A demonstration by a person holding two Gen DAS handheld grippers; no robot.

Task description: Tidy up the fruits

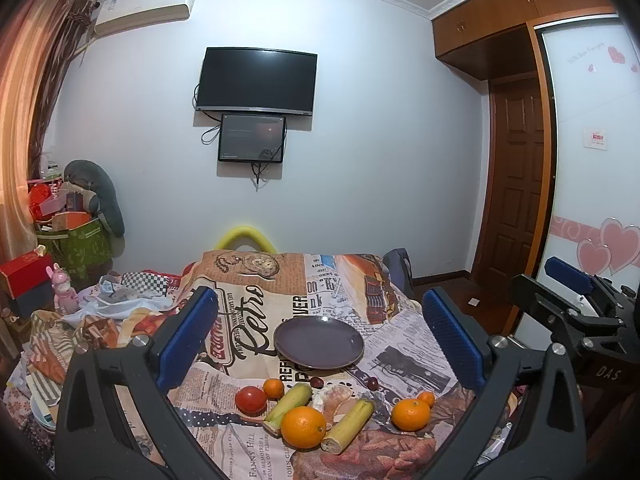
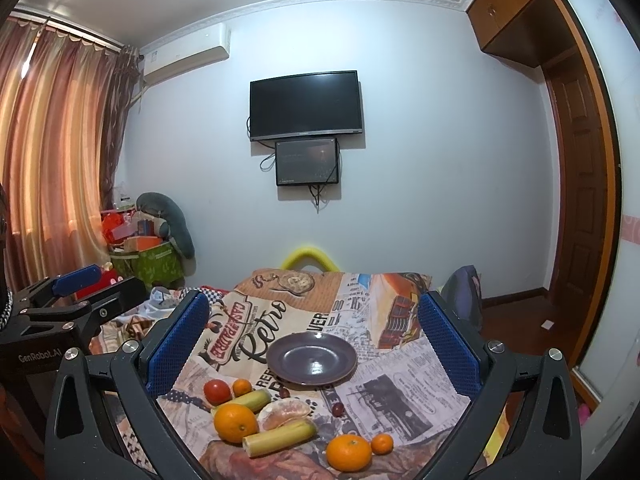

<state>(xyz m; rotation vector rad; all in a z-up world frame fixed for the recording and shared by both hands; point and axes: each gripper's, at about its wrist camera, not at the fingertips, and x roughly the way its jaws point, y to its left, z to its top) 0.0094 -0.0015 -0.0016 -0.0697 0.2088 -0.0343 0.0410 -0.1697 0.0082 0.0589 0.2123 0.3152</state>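
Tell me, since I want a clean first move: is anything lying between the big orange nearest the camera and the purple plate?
Yes. The peeled tangerine segments and two yellow-green cane-like stalks lie just behind the big round orange, between it and the empty purple ceramic plate. A small dark grape sits at the plate's near rim. Lifting over should clear them.

Fruit lies before an apparently empty purple plate.

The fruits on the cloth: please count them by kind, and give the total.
Whole orange citrus: 4
Peeled citrus: 1
Tomato: 1
Yellow-green stalk pieces: 2
Small dark red fruits: 2
Total: 10
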